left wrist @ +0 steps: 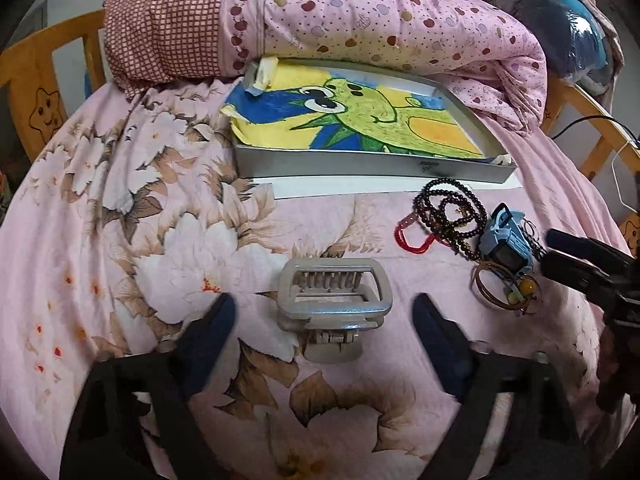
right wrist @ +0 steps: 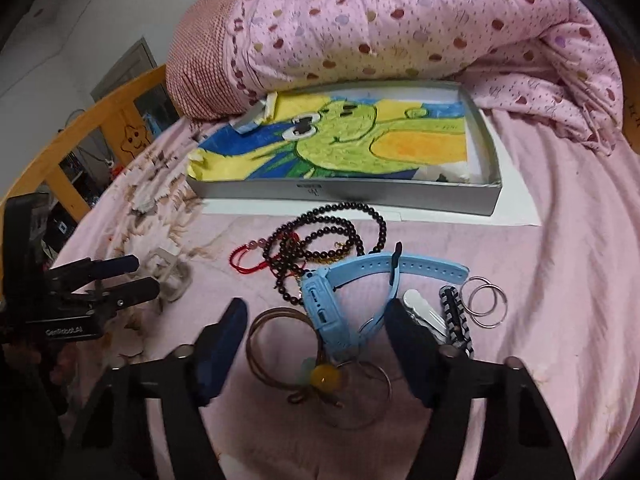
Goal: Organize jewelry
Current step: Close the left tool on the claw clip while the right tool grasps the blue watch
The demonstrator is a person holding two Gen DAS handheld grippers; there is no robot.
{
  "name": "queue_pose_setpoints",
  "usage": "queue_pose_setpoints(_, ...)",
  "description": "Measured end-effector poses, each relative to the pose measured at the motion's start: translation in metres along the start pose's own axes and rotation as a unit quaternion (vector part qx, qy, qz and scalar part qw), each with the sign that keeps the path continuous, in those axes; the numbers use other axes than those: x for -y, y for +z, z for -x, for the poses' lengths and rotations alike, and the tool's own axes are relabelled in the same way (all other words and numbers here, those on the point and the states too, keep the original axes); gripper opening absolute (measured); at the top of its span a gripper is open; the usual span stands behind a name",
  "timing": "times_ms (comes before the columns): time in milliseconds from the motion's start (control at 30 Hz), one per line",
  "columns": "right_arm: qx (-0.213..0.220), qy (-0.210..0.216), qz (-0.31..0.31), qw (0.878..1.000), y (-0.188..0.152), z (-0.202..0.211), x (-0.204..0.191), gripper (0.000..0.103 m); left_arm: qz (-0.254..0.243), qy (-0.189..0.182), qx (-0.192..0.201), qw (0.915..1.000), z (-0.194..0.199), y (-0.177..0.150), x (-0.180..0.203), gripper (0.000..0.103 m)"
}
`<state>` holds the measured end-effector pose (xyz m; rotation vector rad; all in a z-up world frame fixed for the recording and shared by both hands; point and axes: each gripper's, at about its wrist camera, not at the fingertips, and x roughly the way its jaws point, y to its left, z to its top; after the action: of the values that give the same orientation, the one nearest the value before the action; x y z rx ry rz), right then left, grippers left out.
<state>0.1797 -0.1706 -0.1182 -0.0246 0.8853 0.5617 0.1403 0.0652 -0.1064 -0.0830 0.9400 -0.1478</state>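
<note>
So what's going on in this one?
A person with a gripper in each hand is sorting jewelry on a bed. The left gripper brackets a grey hair clip, not gripping it. The right gripper straddles a blue watch among bead strings. The tray behind holds only a drawing.

Bed [left wrist: 120, 200] carries tray [left wrist: 360, 166], hair claw [left wrist: 334, 304], jewelry pile [right wrist: 320, 280].
</note>
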Motion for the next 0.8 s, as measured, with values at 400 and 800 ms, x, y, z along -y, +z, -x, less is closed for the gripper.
queue_pose_setpoints(400, -0.02, -0.029, -0.034, 0.999, 0.003, -0.018, 0.01, 0.051, -0.004, -0.02, -0.018, 0.9996, -0.014, -0.003, 0.001, 0.056)
queue_pose_setpoints(800, -0.021, -0.024, -0.034, 0.999, -0.002, -0.016, 0.0, 0.032, -0.016, -0.021, -0.012, 0.9996, -0.012, -0.005, 0.006, 0.056)
